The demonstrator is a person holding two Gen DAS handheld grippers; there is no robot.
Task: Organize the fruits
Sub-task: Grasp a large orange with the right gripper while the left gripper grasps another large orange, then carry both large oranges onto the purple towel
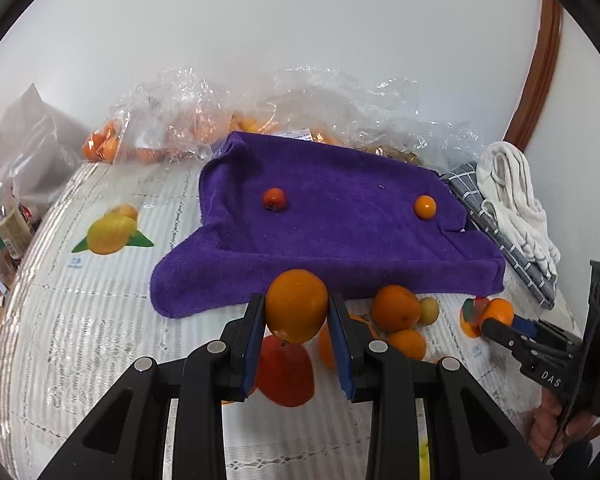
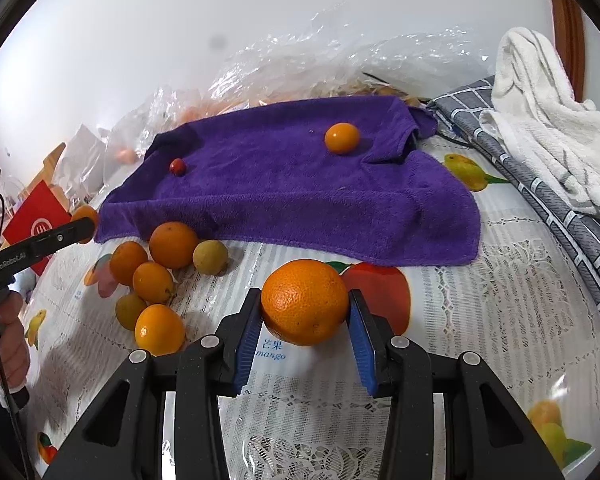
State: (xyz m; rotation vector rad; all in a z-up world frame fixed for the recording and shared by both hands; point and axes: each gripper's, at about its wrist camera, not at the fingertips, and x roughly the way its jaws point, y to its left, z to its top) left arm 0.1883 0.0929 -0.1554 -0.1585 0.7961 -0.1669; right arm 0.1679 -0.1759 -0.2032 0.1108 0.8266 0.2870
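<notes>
Left wrist view: left gripper (image 1: 296, 312) clamped a medium orange (image 1: 296, 305), just short of the purple towel (image 1: 340, 216).
Right wrist view: right gripper (image 2: 305, 312) clamped a large orange (image 2: 305, 301), near the towel's front edge.
On towel: small orange fruit (image 2: 341, 138), red fruit (image 2: 177, 167), well apart.

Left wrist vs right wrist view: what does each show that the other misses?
Left wrist only: the left gripper shut on an orange, and bottles at the table's left edge. Right wrist only: the right gripper shut on another orange, and a red card. Both: the purple towel carrying a small red fruit and a small orange fruit.
</notes>
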